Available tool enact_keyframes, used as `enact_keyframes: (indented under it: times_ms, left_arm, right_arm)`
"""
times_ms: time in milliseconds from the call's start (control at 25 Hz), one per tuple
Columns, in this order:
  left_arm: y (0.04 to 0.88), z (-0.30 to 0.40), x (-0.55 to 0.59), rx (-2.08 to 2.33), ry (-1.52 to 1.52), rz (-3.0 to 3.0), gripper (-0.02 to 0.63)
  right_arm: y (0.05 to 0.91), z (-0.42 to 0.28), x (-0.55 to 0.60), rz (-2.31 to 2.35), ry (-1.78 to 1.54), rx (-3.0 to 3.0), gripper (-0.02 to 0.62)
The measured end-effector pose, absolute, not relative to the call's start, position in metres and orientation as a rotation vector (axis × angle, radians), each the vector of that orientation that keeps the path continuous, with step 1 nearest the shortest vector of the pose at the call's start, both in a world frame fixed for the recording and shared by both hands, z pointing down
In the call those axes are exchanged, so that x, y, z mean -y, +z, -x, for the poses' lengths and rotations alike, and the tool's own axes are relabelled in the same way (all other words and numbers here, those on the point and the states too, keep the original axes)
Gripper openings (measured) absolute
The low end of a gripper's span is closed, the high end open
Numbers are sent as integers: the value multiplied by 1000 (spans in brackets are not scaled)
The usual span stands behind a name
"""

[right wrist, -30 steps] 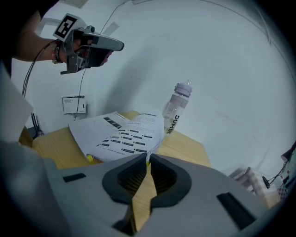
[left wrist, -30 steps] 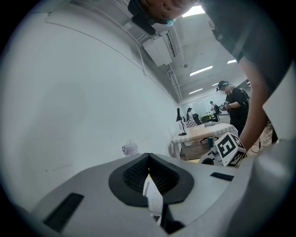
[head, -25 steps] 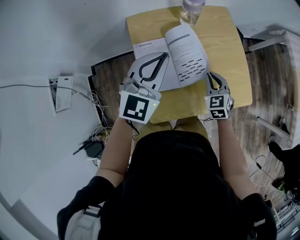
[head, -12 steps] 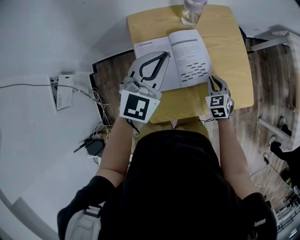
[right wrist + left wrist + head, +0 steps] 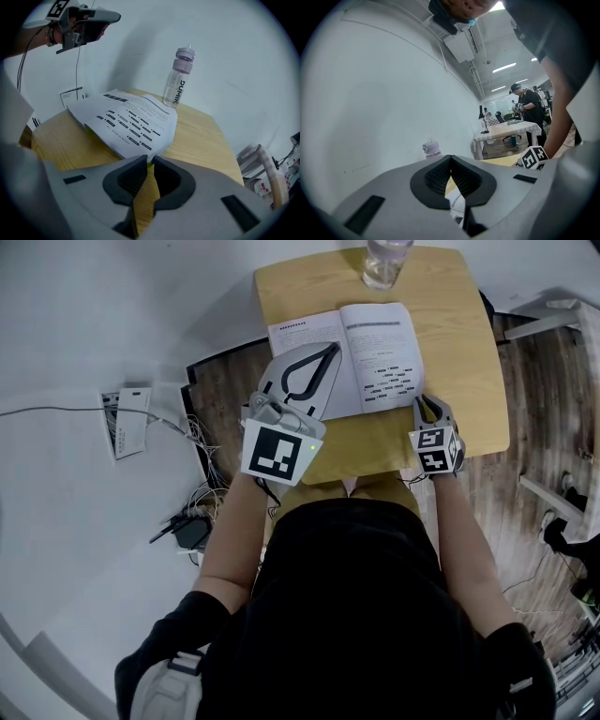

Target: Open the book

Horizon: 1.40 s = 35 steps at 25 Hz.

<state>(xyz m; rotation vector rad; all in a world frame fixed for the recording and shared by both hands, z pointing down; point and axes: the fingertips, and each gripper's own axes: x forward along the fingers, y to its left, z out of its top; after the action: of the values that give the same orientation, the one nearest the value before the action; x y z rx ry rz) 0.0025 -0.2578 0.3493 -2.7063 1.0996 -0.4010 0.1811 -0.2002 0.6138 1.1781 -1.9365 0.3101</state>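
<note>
On the small wooden bench (image 5: 469, 352) the book (image 5: 375, 357) lies open and flat, both printed pages facing up. Its spine runs away from the person toward a clear bottle (image 5: 384, 261), which stands upright near the far edge, apart from the book. At the near right corner of the right-hand page sits the right claw (image 5: 429, 407), pointing down and forward at the bench. Its jaws stand only a narrow slit apart, having just been easing open. Through the slit only the bench's wood shows, with the page's rounded corner just beyond the tips and nothing pinched between them. The left claw (image 5: 328, 351) is held up in the air over the left side of the book, roughly level and clear of the paper. Its jaws are closed, the tips meeting with nothing in them. Seen from above, it covers the near part of the left page. On the floor to the left of the bench lie a tangle of cables (image 5: 194, 440) and a white card (image 5: 127, 423).
</note>
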Motion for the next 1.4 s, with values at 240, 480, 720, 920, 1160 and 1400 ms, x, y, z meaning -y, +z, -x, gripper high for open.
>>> enact_keyframes:
  times_ms: [240, 480, 720, 920, 1160, 1400]
  left_arm:
    - [352, -3, 257, -1094, -412, 2709, 11]
    - [351, -5, 256, -1086, -412, 2703, 11]
    - [352, -6, 257, -1084, -417, 2706, 11]
    - [353, -7, 257, -1084, -414, 2708, 11]
    - [356, -7, 257, -1085, -420, 2723, 11]
    - [356, -10, 255, -1068, -420, 2724, 11]
  right_arm:
    - [615, -182, 202, -1192, 335, 1940, 61]
    - [614, -185, 206, -1224, 355, 1937, 86]
    - [612, -199, 212, -1297, 370, 1924, 204]
    - [612, -199, 212, -1333, 374, 1933, 207]
    - [613, -201, 211, -1341, 384, 1933, 207]
    - [612, -200, 211, -1328, 375, 1930, 207]
